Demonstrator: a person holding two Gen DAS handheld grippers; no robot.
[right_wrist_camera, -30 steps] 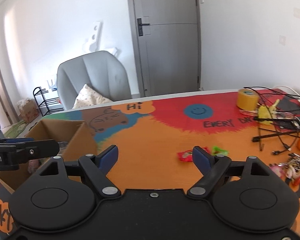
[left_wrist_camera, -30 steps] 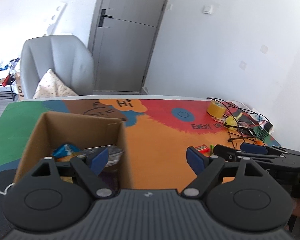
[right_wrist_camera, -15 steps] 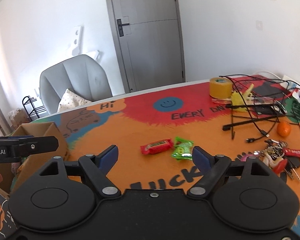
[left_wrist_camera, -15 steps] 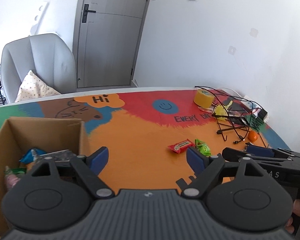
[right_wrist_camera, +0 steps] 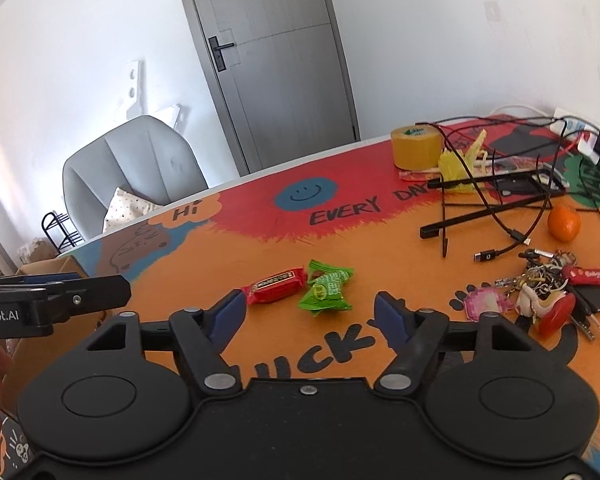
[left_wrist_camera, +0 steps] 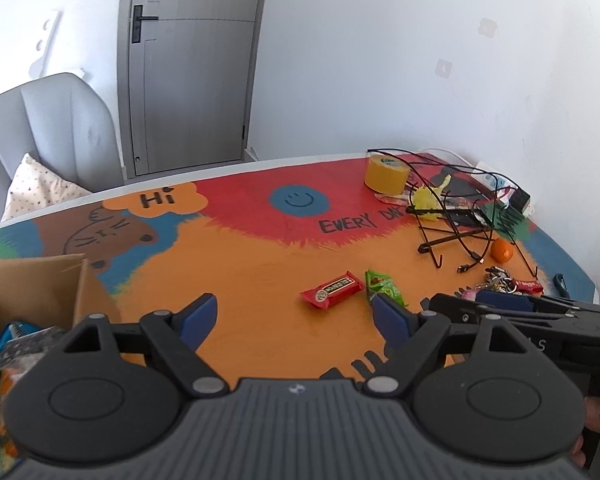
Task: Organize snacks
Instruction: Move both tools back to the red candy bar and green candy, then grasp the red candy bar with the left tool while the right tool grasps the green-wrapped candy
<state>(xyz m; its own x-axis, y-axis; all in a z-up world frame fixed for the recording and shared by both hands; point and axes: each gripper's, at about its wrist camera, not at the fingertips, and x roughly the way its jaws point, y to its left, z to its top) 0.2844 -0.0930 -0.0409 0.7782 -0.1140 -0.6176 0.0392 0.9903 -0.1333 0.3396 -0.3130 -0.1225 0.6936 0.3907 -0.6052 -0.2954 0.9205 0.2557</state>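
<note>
Both tongs had swung from box (left_wrist_camera: 32, 292) toward red bar (right_wrist_camera: 274, 286) and green packet (right_wrist_camera: 326, 288) on tabletop (right_wrist_camera: 340, 240). Right tongs (right_wrist_camera: 310, 320) had just been closing, apparently empty; left tongs (left_wrist_camera: 292, 322) released. Touching wrappers risked double pickup.

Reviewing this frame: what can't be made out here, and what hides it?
- Cardboard box contents: left wrist view, cut by the edge and hidden behind the left gripper body.
- Red snack bar label: too small in both views.
- Key bunch: items tangled, overlapping.
- Rack contents: wires cross them.
</note>
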